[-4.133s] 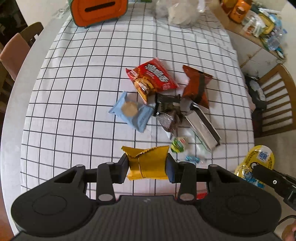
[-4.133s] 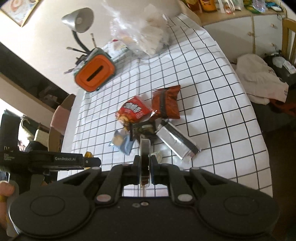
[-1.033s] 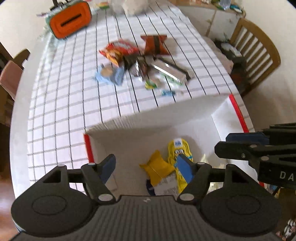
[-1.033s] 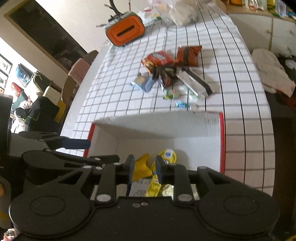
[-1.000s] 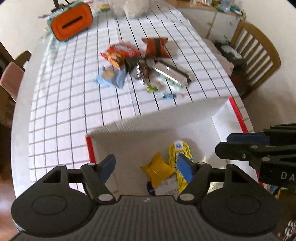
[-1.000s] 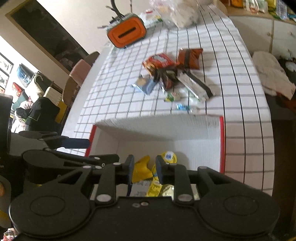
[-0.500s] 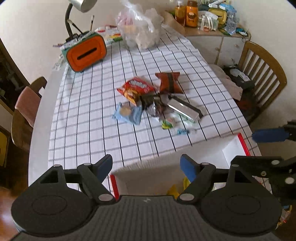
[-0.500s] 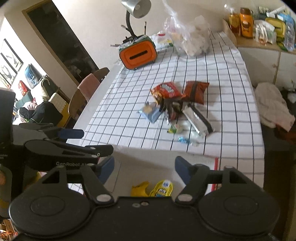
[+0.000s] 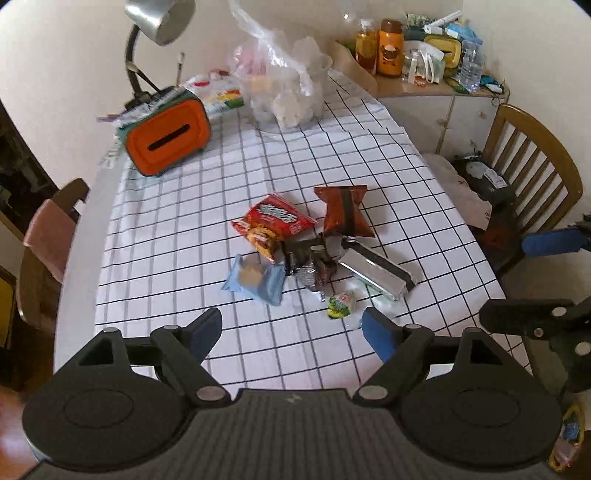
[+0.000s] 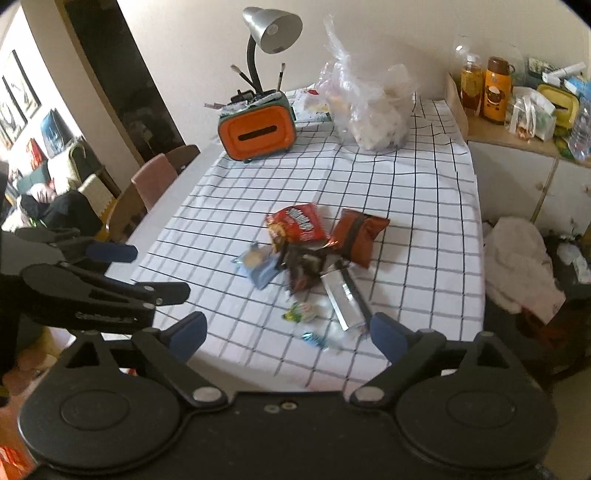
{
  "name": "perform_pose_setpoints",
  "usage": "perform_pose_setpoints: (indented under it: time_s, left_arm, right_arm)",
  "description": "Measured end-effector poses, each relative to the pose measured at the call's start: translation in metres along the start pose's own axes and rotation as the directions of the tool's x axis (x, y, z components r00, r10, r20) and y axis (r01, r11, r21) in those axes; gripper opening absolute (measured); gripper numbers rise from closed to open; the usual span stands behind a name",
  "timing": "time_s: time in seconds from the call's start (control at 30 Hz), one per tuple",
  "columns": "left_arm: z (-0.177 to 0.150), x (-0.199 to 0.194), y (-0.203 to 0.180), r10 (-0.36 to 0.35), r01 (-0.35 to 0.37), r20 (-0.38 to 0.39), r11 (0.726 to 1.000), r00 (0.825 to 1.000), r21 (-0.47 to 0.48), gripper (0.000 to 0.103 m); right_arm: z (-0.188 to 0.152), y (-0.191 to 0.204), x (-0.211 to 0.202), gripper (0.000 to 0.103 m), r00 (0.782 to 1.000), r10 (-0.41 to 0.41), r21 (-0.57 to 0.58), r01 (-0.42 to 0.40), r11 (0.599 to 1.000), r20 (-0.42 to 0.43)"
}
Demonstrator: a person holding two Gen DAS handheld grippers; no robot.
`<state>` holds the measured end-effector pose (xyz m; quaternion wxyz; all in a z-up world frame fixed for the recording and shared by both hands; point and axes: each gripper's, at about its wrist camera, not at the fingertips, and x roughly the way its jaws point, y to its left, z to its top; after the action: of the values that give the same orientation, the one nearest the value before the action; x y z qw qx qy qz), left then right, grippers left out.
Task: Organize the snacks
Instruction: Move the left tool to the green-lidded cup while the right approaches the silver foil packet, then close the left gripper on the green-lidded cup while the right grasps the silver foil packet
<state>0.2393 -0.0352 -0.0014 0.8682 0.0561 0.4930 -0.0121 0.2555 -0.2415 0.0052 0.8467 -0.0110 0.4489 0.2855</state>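
Note:
Several snack packets lie in a heap mid-table: a red packet (image 9: 273,221), a brown one (image 9: 345,216), a light-blue one (image 9: 255,280), a dark wrapper (image 9: 308,258), a silver packet (image 9: 376,273) and a small green candy (image 9: 341,304). My left gripper (image 9: 291,328) hangs above the table's near edge, short of the heap, its jaws opening with nothing between them. My right gripper (image 10: 288,330) hovers beside it on the right, jaws also opening and empty. The right wrist view shows the same heap, with the red packet (image 10: 295,223) behind and the silver packet (image 10: 343,299) nearest.
At the table's far end stand an orange tissue box (image 9: 168,142), a desk lamp (image 9: 159,18) and a clear plastic bag (image 9: 284,85). A wooden chair (image 9: 532,162) and a cluttered sideboard (image 9: 406,88) are on the right, more chairs (image 9: 48,229) on the left.
Both grippers rose out of the white box and tilted up toward the table; the box has left the view. The right jaws went from nearly shut to wide; the left widened slightly.

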Motion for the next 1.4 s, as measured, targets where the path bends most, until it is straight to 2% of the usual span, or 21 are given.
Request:
perform_pose_setpoints:
  time_s: [0.17, 0.37, 0.6, 0.73, 0.83, 0.97, 1.03, 1.17, 1.27, 1.33, 1.4]
  left_arm:
    - [0.016, 0.033, -0.003, -0.044, 0.044, -0.071, 0.999, 0.996, -0.007, 0.083]
    - [0.029, 0.077, -0.007, -0.048, 0.046, -0.170, 0.999, 0.984, -0.014, 0.083]
    - [0.043, 0.133, -0.010, -0.083, 0.064, -0.319, 0.995, 0.944, -0.072, 0.083]
    - [0.049, 0.163, -0.016, -0.098, 0.063, -0.386, 0.993, 0.917, -0.101, 0.083]
    - [0.051, 0.184, -0.018, -0.102, 0.048, -0.439, 0.990, 0.893, -0.134, 0.083]
    - [0.052, 0.208, -0.014, -0.149, 0.045, -0.487, 0.974, 0.861, -0.220, 0.083]
    - [0.051, 0.218, -0.014, -0.144, 0.020, -0.507, 0.970, 0.850, -0.243, 0.083]
    - [0.048, 0.229, -0.018, -0.149, 0.021, -0.519, 0.969, 0.841, -0.244, 0.083]
    - [0.045, 0.236, -0.025, -0.128, 0.009, -0.530, 0.976, 0.838, -0.220, 0.082]
    - [0.042, 0.240, -0.028, -0.122, 0.004, -0.532, 0.976, 0.838, -0.216, 0.082]
    - [0.041, 0.245, -0.032, -0.115, 0.001, -0.535, 0.978, 0.837, -0.209, 0.076]
  right_arm:
    - [0.015, -0.014, 0.027, 0.096, 0.998, 0.006, -0.077, -0.011, 0.997, -0.059]
    - [0.023, -0.035, 0.071, 0.094, 0.991, -0.004, -0.107, -0.010, 0.994, -0.136]
    - [0.022, -0.058, 0.121, 0.089, 0.973, 0.001, -0.123, -0.031, 0.992, -0.230]
    - [0.019, -0.068, 0.143, 0.084, 0.960, 0.036, -0.094, -0.065, 0.994, -0.277]
    - [0.017, -0.069, 0.158, 0.082, 0.954, 0.032, -0.115, -0.069, 0.991, -0.297]
    - [0.014, -0.068, 0.172, 0.080, 0.949, 0.026, -0.159, -0.080, 0.984, -0.314]
    - [0.012, -0.065, 0.178, 0.079, 0.946, 0.011, -0.203, -0.081, 0.976, -0.323]
    - [0.009, -0.061, 0.190, 0.076, 0.943, -0.017, -0.269, -0.078, 0.960, -0.333]
    - [0.007, -0.062, 0.197, 0.072, 0.945, -0.026, -0.289, -0.074, 0.954, -0.327]
    - [0.006, -0.062, 0.202, 0.064, 0.945, -0.030, -0.299, -0.072, 0.952, -0.325]
    - [0.005, -0.062, 0.206, 0.060, 0.945, -0.032, -0.309, -0.074, 0.948, -0.324]
